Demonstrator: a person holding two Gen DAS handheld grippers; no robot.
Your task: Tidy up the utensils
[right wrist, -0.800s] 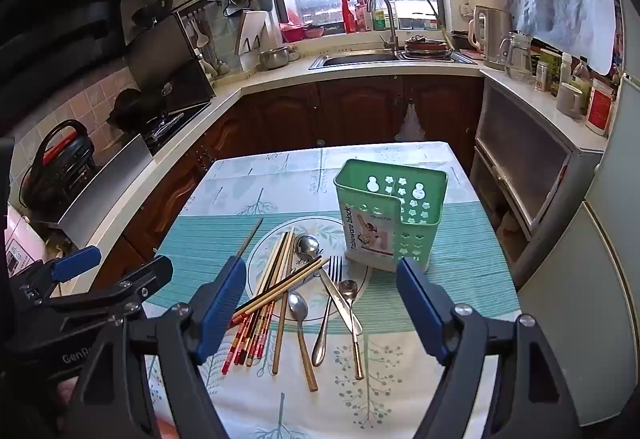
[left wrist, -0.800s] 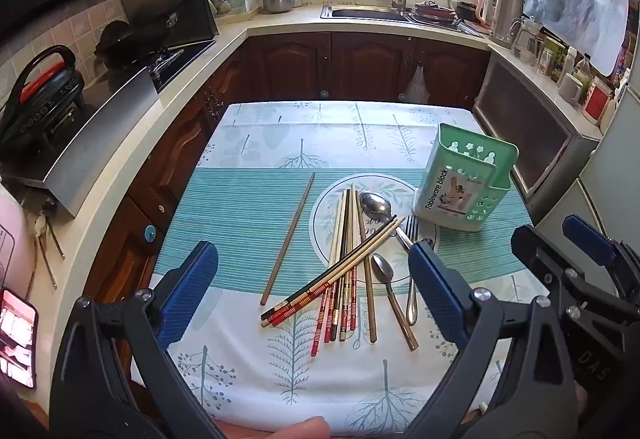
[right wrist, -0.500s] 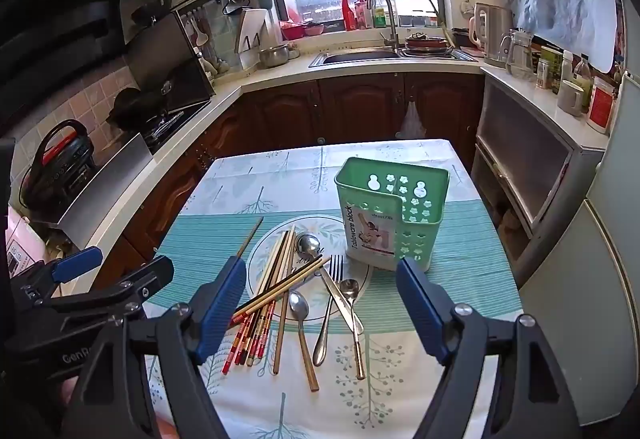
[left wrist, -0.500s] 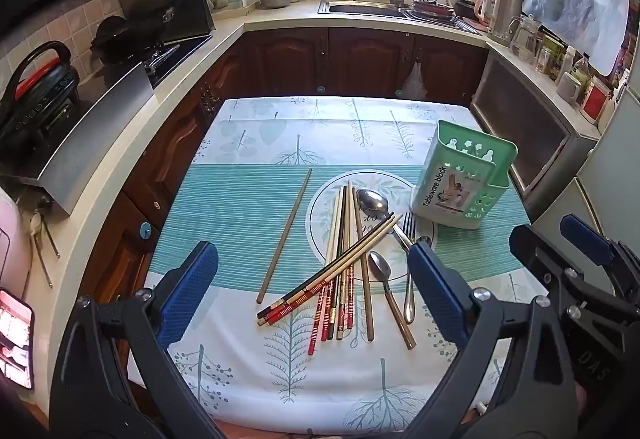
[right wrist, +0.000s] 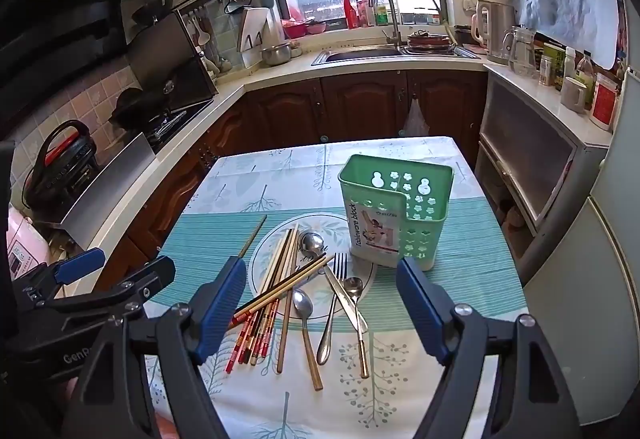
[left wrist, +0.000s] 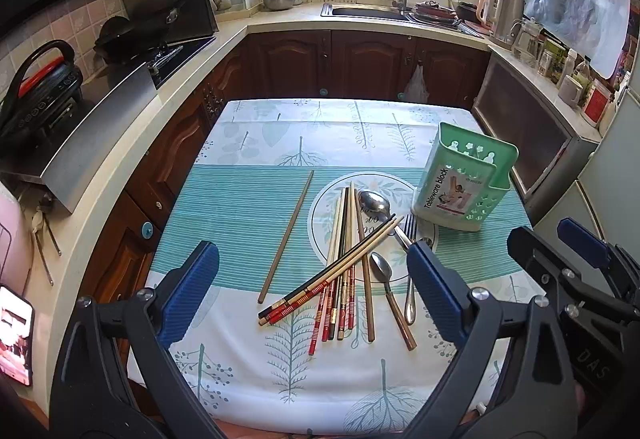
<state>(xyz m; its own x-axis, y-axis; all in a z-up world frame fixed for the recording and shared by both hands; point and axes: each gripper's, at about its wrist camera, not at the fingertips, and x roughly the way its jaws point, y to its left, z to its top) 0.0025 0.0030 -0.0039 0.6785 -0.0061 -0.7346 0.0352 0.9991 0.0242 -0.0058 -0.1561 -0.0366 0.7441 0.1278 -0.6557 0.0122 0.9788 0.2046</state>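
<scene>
I am holding both the left tongs (left wrist: pixel 312 287) and right tongs (right wrist: pixel 320 303) wide open and empty. The view has barely shifted; nothing grasped. Chopsticks (left wrist: pixel 340 259) and spoons (right wrist: pixel 306 315) are lying on the counter (left wrist: pixel 240 207) beside the green holder (right wrist: pixel 394 207).

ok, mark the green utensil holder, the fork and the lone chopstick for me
green utensil holder (right wrist: pixel 416 199), right wrist view, perforated back wall.
fork (right wrist: pixel 340 265), right wrist view, on the tines.
lone chopstick (left wrist: pixel 286 237), left wrist view, mid-shaft, lying left of the pile.

green holder (right wrist: pixel 394 207), "Tableware block" (label)
</scene>
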